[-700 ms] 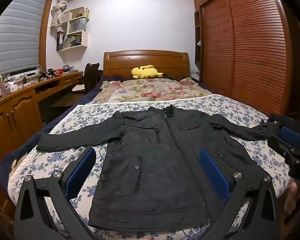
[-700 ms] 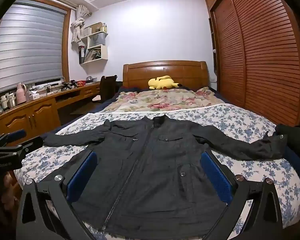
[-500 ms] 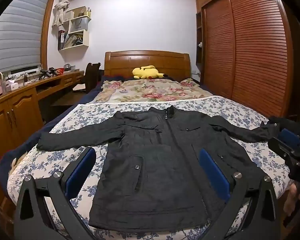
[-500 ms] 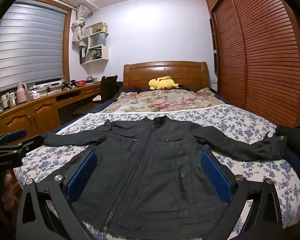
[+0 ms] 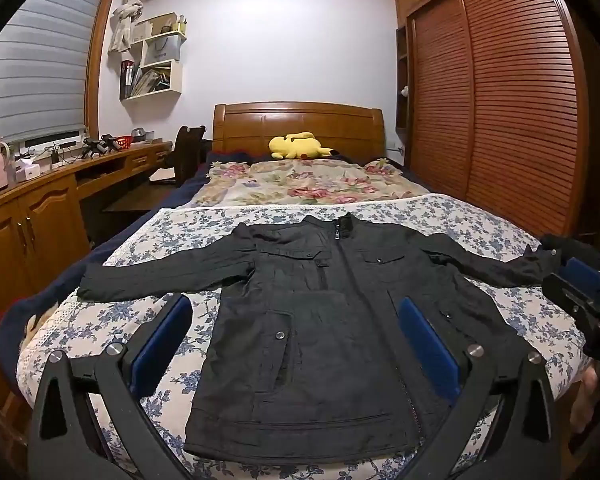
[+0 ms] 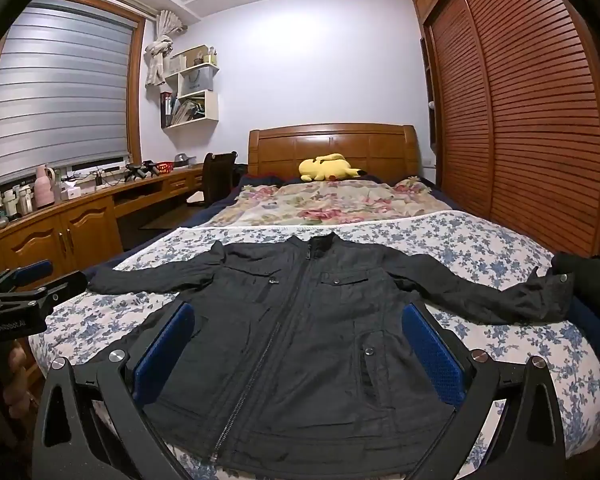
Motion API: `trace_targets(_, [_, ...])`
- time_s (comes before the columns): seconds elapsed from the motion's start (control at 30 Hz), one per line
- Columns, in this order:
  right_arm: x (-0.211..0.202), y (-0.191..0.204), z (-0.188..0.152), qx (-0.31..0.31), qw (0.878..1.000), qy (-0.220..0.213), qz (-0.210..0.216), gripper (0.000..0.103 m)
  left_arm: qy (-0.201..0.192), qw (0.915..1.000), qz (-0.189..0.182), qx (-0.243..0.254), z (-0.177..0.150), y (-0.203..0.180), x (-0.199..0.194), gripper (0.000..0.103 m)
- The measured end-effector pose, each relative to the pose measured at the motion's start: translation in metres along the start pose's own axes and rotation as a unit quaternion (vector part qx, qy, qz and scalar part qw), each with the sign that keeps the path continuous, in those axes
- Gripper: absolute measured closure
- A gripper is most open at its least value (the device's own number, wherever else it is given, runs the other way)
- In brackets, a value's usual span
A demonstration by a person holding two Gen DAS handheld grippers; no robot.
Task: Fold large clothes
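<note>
Two grippers hover side by side at the foot of a bed (image 5: 480,220), both aimed slightly down at a black jacket (image 5: 324,320) that fills the centre and lower half of each view. The left gripper (image 5: 296,340) has its blue-padded fingers (image 5: 160,344) spread as wide as they go, with nothing between them; the right gripper (image 6: 296,344) is the same, empty and wide open. Neither touches the cloth.

The jacket lies face up and zipped, collar toward the top of the frame, hem at the bottom, sleeves stretched out to left and right. That flat spread looks like a deliberate starting layout for folding, which has not begun. The fabric looks thin, matte and slightly crinkled, with flap pockets, snap buttons and a central zip.

Under it is a white bedspread (image 6: 480,240) printed with small blue flowers. Further up lie a floral quilt (image 5: 308,184), a yellow plush (image 5: 298,146) and a wooden headboard (image 6: 332,142). Slatted wardrobe doors (image 5: 512,100) fill the right side; a wooden counter (image 6: 84,204) runs along the left.
</note>
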State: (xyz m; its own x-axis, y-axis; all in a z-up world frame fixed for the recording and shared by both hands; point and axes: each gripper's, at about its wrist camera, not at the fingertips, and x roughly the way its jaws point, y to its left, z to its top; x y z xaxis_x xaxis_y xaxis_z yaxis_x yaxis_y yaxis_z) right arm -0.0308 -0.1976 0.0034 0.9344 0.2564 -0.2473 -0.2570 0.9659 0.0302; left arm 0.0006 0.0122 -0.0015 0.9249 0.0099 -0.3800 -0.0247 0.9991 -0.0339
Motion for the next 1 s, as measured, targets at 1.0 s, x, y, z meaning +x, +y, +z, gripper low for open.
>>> trace_targets(1.0, [-0.0009,0.0018,0.0003,-0.001,1.0,-0.007,-0.003,0.0,-0.009,1.0,-0.002,0.003,0.0059,-0.0049,-0.0069,0.0])
